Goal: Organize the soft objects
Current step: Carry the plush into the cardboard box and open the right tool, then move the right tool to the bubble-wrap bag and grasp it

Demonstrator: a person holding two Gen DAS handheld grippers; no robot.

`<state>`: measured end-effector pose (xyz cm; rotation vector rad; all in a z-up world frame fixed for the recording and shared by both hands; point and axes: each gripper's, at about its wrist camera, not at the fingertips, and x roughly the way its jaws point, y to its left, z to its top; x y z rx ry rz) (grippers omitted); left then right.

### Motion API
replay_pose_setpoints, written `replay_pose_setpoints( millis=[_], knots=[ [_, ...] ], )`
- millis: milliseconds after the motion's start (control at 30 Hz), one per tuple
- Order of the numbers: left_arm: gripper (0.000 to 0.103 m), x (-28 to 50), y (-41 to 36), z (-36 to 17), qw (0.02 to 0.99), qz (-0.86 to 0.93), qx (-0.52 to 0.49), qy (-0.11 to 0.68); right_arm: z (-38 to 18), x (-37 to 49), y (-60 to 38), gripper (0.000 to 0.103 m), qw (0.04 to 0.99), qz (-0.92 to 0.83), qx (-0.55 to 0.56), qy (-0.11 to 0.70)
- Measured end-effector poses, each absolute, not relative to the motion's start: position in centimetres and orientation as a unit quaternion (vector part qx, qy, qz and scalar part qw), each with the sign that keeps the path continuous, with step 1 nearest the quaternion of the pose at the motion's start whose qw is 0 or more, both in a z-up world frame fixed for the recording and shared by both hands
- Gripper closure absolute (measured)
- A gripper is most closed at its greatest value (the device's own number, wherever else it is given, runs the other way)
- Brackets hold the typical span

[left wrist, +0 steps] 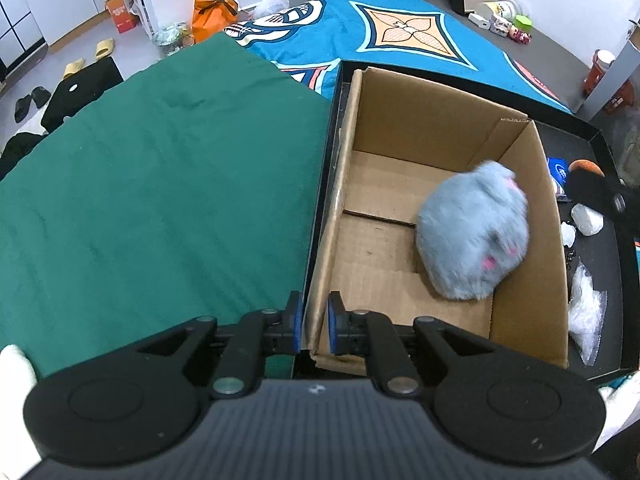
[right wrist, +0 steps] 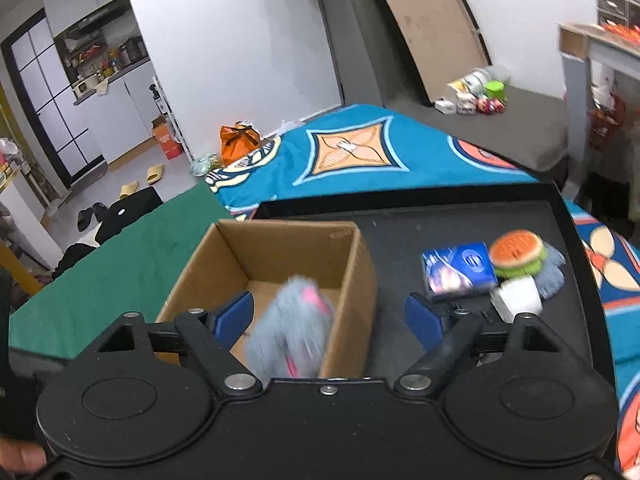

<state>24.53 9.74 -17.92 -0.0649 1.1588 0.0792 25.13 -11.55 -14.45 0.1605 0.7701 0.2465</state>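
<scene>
Grey plush toy [right wrist: 294, 330], blurred, probably dropping into the cardboard box [right wrist: 352, 264]; right gripper [right wrist: 330, 316] spread, left gripper [left wrist: 314, 322] pinching the box wall. Next: burger toy [right wrist: 518, 254], centre right.

Both cameras ride the grippers, looking steeply down from close above. Each sees the cardboard box [left wrist: 400, 200] [right wrist: 288, 248] on the black tray [left wrist: 600, 264] [right wrist: 440, 216], the left from its near corner.

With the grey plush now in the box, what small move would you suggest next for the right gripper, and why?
Probably swing the open right gripper toward the burger toy on the black tray: the grey plush sits loose in the cardboard box.
</scene>
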Motion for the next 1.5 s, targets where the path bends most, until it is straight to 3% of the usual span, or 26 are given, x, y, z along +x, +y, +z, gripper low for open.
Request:
replay_pose_setpoints(
  millis=[133, 300, 500, 700, 967, 1100, 1500],
  knots=[
    [0.088, 24.4, 9.6, -17.6, 0.839, 0.042, -0.028, 0.542, -14.8, 23.7, -13.4, 0.021, 0.915, 0.109, 0.088, 0.379],
    [0.060, 24.0, 8.8, -16.8, 0.848, 0.046, -0.006, 0.528, -15.8, 22.4, -15.9, 0.021, 0.912, 0.089, 0.105, 0.387],
    [0.036, 23.4, 7.9, -15.8, 0.861, 0.052, 0.021, 0.505, -17.5, 21.4, -18.3, 0.021, 0.907, 0.070, 0.126, 0.397],
    [0.021, 23.1, 6.9, -15.1, 0.871, 0.054, 0.044, 0.487, -19.7, 20.9, -20.2, 0.021, 0.901, 0.050, 0.160, 0.399],
    [0.016, 23.4, 5.4, -15.0, 0.868, 0.051, 0.071, 0.489, -22.0, 20.9, -22.3, 0.021, 0.886, 0.032, 0.211, 0.412],
    [0.015, 23.4, 4.7, -15.1, 0.865, 0.054, 0.087, 0.492, -23.3, 20.9, -23.5, 0.033, 0.876, 0.014, 0.237, 0.420],
    [0.014, 23.6, 2.3, -15.8, 0.854, 0.052, 0.149, 0.496, -26.2, 22.1, -25.6, 0.038, 0.850, -0.001, 0.287, 0.441]
  ],
)
